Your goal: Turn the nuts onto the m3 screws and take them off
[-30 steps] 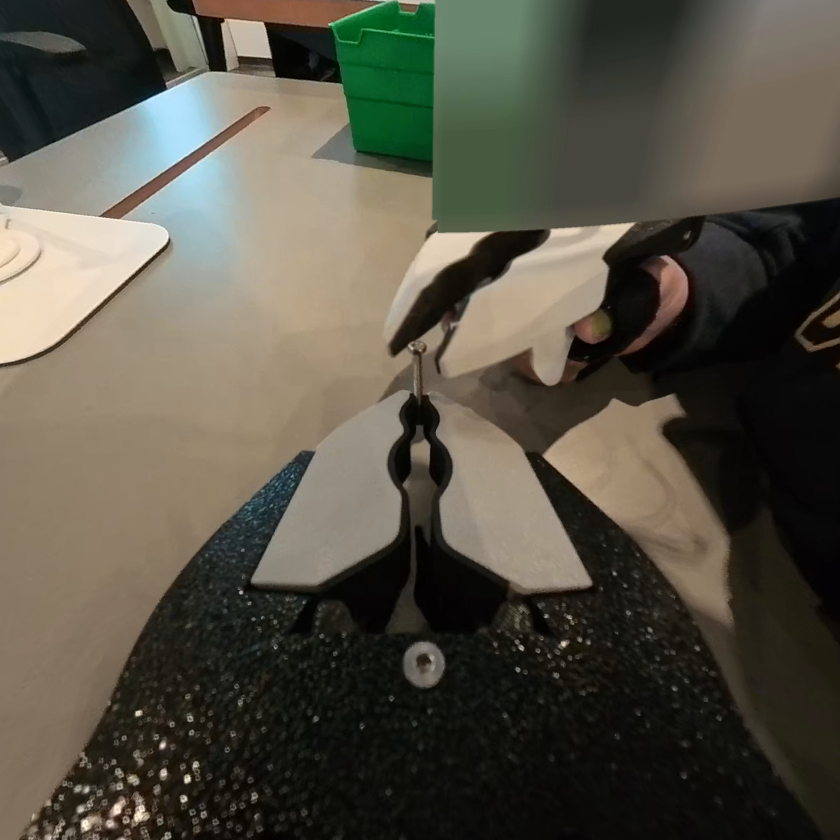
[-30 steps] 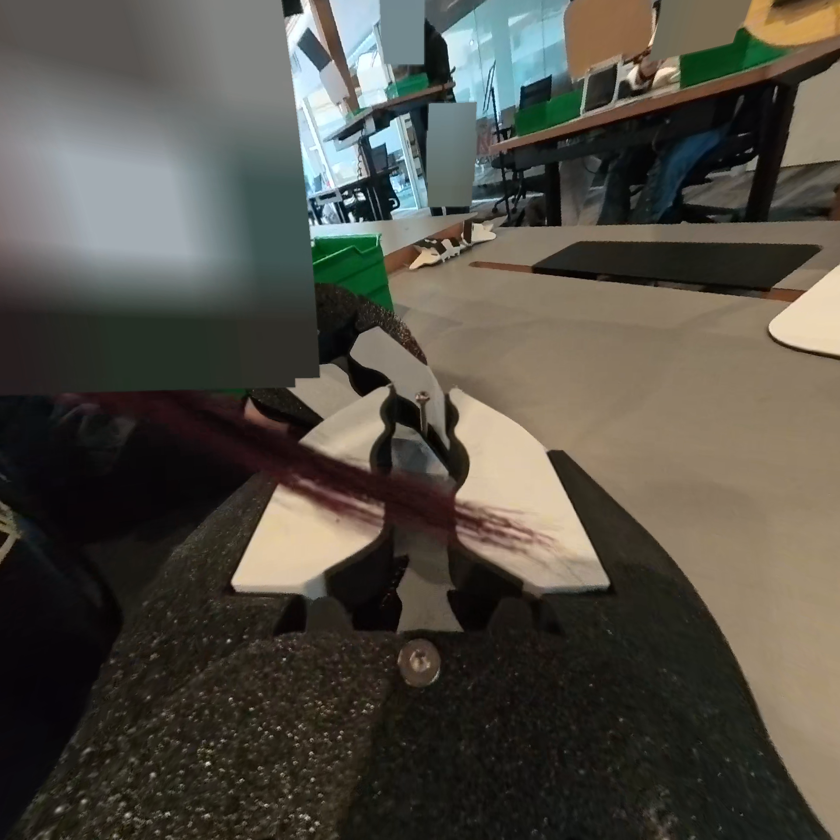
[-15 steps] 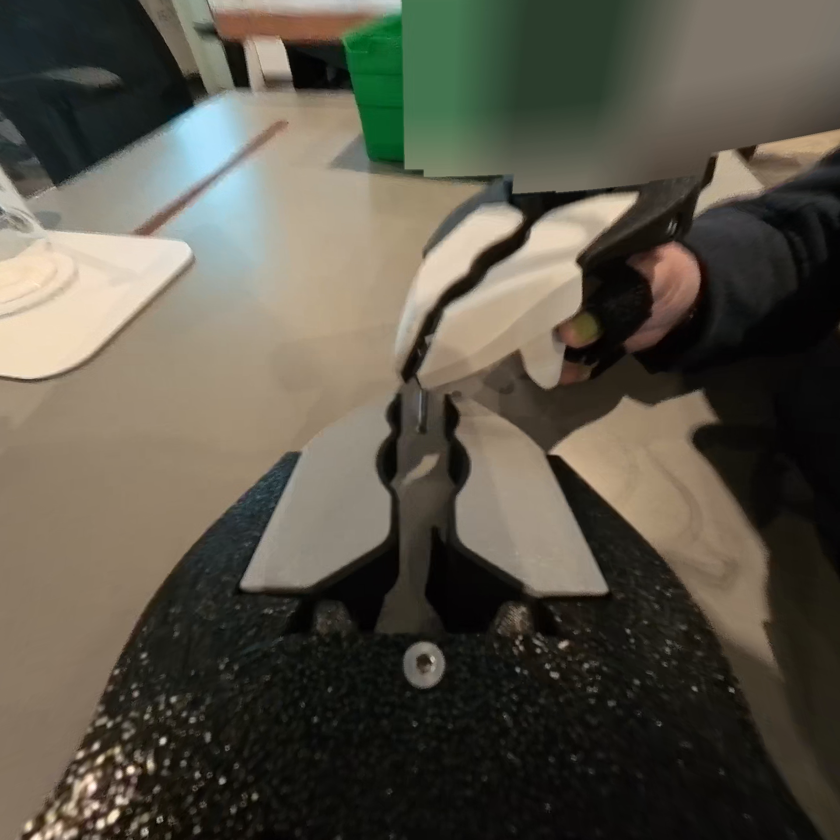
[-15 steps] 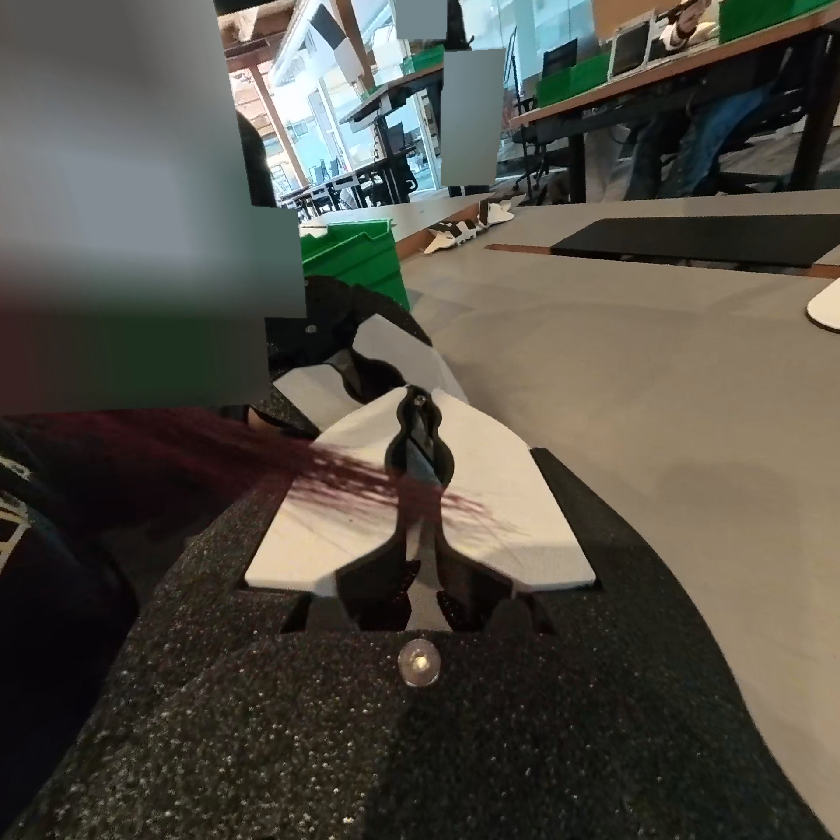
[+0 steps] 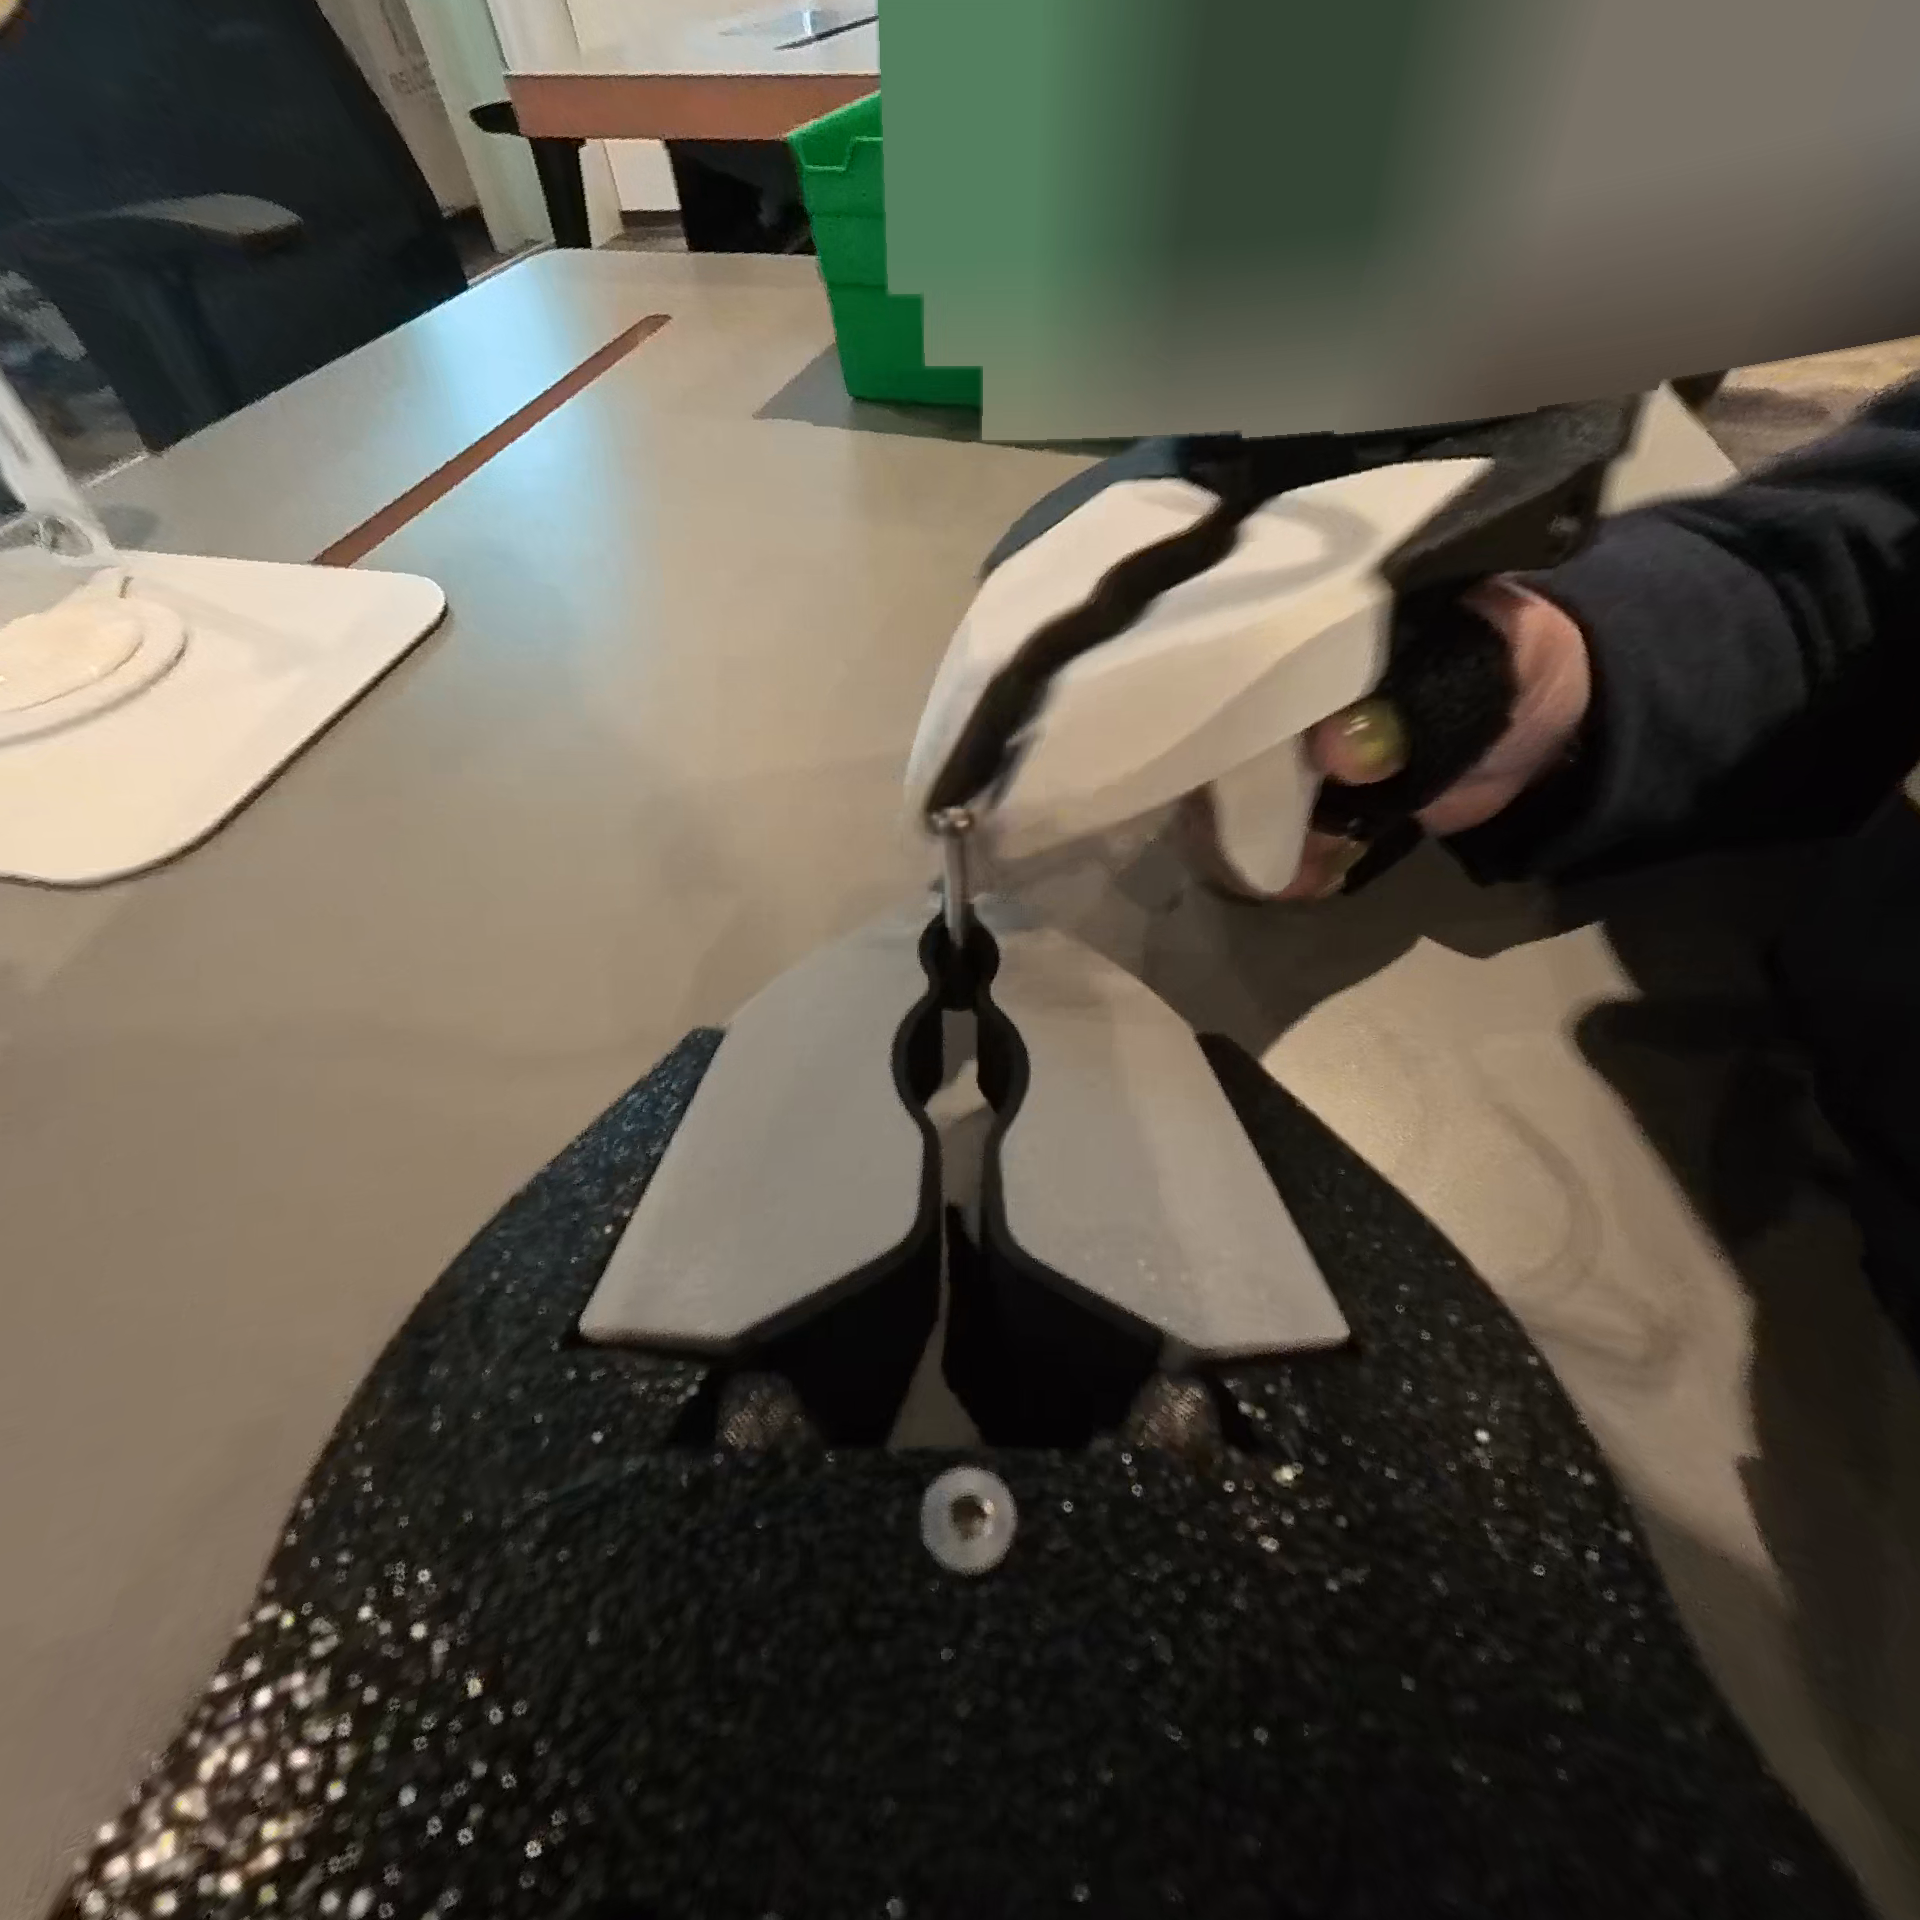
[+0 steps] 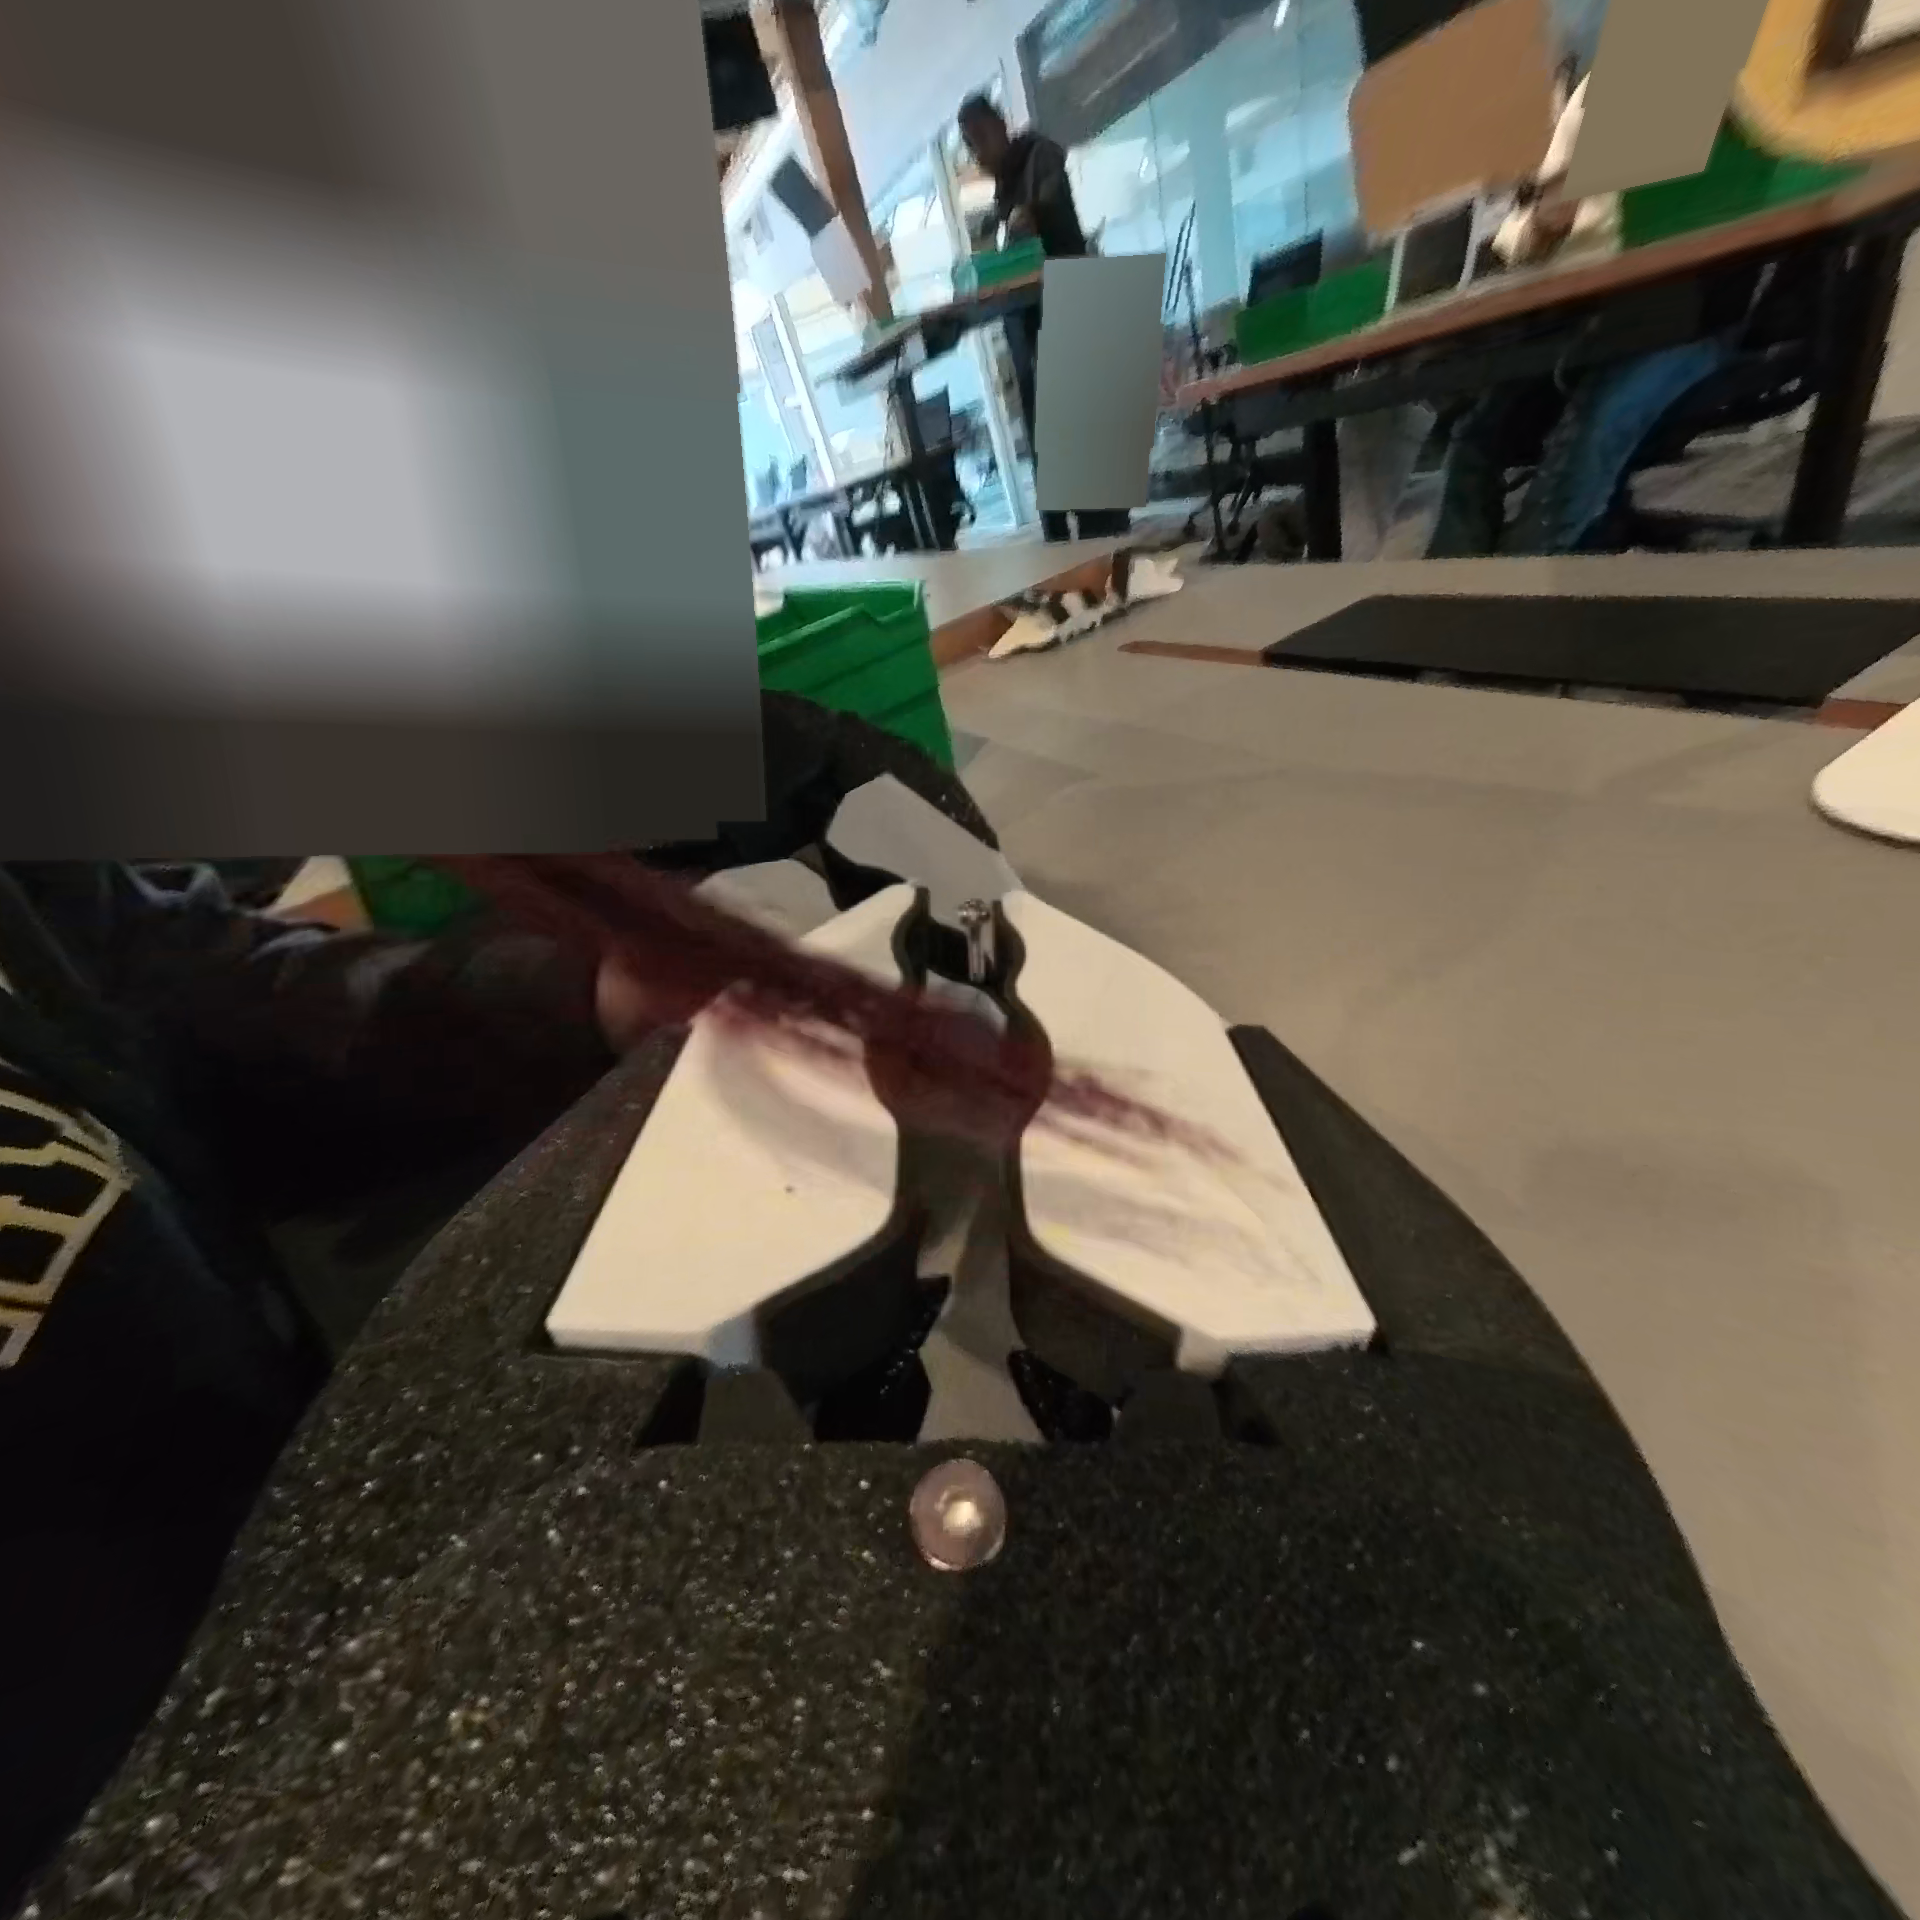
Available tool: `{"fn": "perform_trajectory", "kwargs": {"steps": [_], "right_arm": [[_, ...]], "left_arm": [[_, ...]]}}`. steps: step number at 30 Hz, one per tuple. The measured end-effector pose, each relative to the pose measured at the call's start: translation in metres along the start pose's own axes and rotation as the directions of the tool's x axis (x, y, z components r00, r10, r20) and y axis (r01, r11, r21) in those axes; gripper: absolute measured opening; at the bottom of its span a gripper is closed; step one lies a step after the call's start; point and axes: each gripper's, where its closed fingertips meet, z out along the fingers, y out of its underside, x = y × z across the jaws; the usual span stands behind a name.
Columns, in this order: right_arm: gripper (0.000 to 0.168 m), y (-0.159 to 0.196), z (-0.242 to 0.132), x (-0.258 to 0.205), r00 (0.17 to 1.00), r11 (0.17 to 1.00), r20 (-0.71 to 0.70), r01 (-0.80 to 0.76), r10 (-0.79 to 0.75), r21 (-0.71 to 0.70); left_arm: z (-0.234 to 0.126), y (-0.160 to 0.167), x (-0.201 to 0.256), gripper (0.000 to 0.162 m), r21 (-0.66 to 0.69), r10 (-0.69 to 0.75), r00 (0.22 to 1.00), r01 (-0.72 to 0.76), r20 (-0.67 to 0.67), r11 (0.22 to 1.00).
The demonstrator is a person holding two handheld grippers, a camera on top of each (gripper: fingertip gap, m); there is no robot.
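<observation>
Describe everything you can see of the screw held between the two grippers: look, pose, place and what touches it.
The screw is a thin, shiny metal pin with a small wider head at the top. It stands upright above the grey table. Its lower shank is clamped between the tips of the left gripper, whose jaws are shut on it. The right gripper has its tips at the head; whether it pinches the head or a nut there cannot be told. No nut is visible on the bare shank.

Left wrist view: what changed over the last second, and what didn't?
The left gripper opened around the screw half a second ago and has shut on its lower shaft again. The right gripper dropped onto the screw, then rose back to its head; whether it grips it is unclear. The screw stayed upright, and the table and white mat are unchanged.
</observation>
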Motion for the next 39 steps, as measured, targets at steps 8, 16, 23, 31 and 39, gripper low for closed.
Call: {"fn": "perform_trajectory", "kwargs": {"steps": [8,16,23,31,39], "right_arm": [[0.019,-0.001,-0.003,0.005,0.999,1.000,-0.045,0.027,-0.027,0.001],[0.012,0.002,0.004,0.004,0.998,0.998,-0.035,0.052,-0.053,-0.020],[0.008,0.000,0.003,0.003,0.997,0.998,-0.041,0.064,-0.064,-0.004],[0.006,0.004,0.005,0.000,0.998,0.998,-0.016,0.055,-0.056,-0.038],[0.016,0.005,0.005,0.004,0.998,0.998,-0.042,0.045,-0.047,-0.049]], "left_arm": [[-0.002,-0.001,-0.005,0.000,0.017,-0.101,0.994,0.101,-0.041,0.995],[0.001,0.002,-0.003,0.000,-0.011,-0.106,0.993,0.106,-0.058,0.994],[0.002,0.004,-0.003,0.000,-0.026,-0.110,0.992,0.109,-0.054,0.994],[0.004,0.005,-0.001,0.000,-0.042,-0.090,0.994,0.087,-0.058,0.995],[0.004,0.006,0.000,0.000,-0.047,-0.104,0.992,0.101,-0.076,0.994]]}}
